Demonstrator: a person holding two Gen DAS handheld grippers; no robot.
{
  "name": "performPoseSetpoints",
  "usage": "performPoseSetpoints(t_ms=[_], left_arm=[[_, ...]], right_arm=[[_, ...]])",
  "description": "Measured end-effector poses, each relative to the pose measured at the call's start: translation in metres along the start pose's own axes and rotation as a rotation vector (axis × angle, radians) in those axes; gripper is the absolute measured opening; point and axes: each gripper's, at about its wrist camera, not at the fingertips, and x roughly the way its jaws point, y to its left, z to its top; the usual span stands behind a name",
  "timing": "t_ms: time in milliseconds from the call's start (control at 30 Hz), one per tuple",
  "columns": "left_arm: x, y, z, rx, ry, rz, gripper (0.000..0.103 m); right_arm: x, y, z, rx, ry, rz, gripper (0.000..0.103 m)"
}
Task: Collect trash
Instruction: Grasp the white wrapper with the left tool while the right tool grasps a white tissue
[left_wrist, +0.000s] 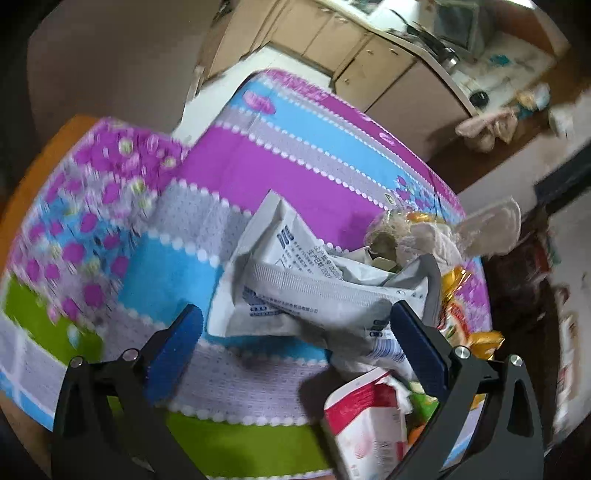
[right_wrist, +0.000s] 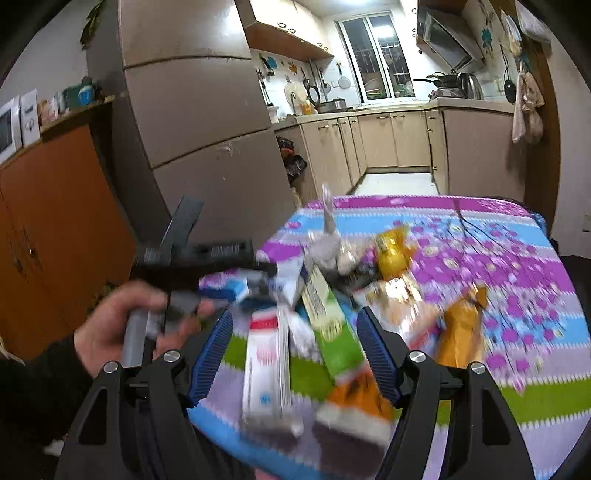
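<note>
The left claw (left_wrist: 295, 328) is standing released, its jaws wide around a crumpled white wrapper (left_wrist: 295, 291) in the trash heap on the desk (left_wrist: 258, 166). The right claw (right_wrist: 295, 350) is hanging released over a red-and-white packet (right_wrist: 264, 354) and a green carton (right_wrist: 334, 332), gripping neither.

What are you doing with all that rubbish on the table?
A person is gathering trash on a table with a colourful striped cloth, holding a gripper in each hand. The left gripper is wide open around a crumpled white wrapper, not squeezing it yet. The right gripper is open above a red and white packet and a green carton. More yellow and orange wrappers lie in the pile.
</note>
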Motion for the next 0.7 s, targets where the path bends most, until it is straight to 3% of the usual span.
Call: performPoseSetpoints(t_ms=[133,300,367,533,600,700], left_arm=[[-0.022,0.000,0.007,0.104,-0.087,0.056,0.097],[-0.027,-0.011,0.009,0.380,-0.106,0.065,0.097],[-0.026,-0.021,0.007,0.561,-0.100,0.015,0.097],[-0.020,-0.026,0.008,0.846,-0.073,-0.072,0.097],[-0.015,-0.032,0.002,0.957,-0.073,-0.076,0.091],[-0.004,-0.037,0.001,1.097,-0.029,-0.091,0.073]], right_arm=[[0.048,-0.011,0.040,0.046,0.038,0.031,0.068],[0.108,-0.026,0.072,0.093,0.107,0.003,0.060],[0.124,-0.029,0.076,0.104,0.132,0.000,0.060],[0.153,-0.029,0.078,0.100,0.205,0.004,0.049],[0.157,-0.027,0.079,0.084,0.218,-0.002,0.043],[0.160,-0.030,0.079,0.082,0.223,-0.015,0.032]])
